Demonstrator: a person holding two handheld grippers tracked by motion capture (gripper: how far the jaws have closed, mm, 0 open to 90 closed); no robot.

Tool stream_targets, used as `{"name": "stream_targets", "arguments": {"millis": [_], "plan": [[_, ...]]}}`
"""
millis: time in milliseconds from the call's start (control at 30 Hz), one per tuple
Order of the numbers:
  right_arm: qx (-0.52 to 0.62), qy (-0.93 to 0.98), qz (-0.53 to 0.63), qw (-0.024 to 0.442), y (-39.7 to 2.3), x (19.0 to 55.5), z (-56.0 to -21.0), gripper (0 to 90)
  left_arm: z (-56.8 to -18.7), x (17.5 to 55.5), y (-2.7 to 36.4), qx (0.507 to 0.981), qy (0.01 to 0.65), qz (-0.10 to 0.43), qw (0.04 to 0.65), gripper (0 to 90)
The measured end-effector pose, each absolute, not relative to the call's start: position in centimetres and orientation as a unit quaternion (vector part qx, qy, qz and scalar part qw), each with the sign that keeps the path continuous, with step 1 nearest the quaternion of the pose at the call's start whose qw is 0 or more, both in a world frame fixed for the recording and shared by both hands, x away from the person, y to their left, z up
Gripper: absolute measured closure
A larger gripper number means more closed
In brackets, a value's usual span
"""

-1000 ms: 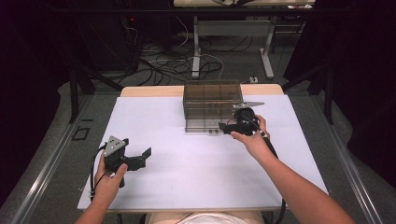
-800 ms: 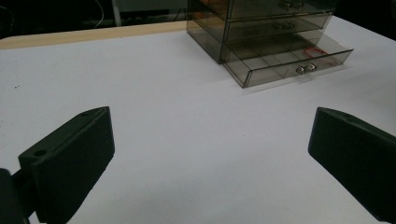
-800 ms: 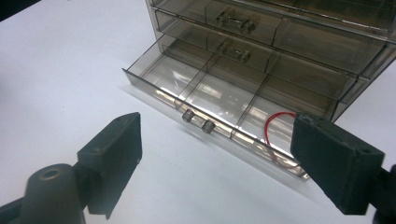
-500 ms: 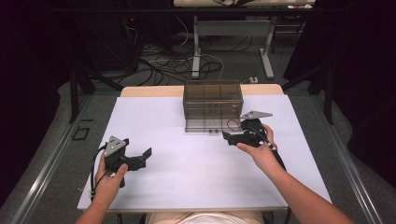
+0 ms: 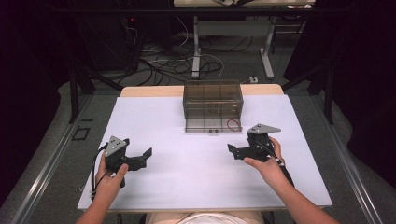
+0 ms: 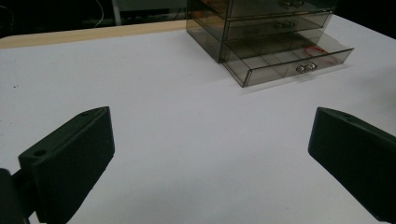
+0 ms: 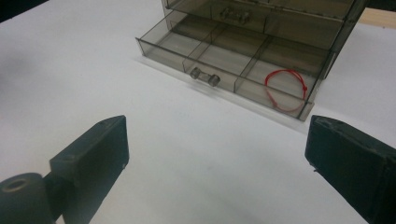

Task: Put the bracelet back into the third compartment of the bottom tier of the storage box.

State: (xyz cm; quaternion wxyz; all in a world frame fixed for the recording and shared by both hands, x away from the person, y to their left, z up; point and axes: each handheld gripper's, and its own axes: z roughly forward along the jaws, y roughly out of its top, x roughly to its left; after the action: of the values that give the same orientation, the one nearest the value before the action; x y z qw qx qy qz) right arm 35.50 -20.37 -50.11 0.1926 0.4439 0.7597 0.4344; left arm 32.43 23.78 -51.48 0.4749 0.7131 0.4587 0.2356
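On the white table [image 5: 154, 121] sits a smoky box [image 5: 212, 99] w/ its bottom drawer [image 7: 224, 70] pulled out. Red loop [image 7: 286, 89] lies in the drawer's end part, flat. R gripper [image 5: 232, 150] is near the drawer, not touching; jaws have just been opening, now wide apart, nothing btwn them. L gripper [image 5: 147, 153] rests well apart from the box, jaws spread wide, holding nothing.

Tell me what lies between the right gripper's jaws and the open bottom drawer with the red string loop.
Nothing: in the right gripper view, bare white table separates the right gripper from the open drawer holding the red string loop.
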Motion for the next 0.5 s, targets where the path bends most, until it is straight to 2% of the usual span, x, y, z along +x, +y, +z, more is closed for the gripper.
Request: {"name": "stream_targets", "arguments": {"millis": [500], "plan": [[0.447, 0.758, 0.434, 0.195, -21.2, 34.3, -52.6, 1.6, -51.5, 32.5, 23.7, 0.715, 0.458, 0.234, 0.474, 0.4]]}}
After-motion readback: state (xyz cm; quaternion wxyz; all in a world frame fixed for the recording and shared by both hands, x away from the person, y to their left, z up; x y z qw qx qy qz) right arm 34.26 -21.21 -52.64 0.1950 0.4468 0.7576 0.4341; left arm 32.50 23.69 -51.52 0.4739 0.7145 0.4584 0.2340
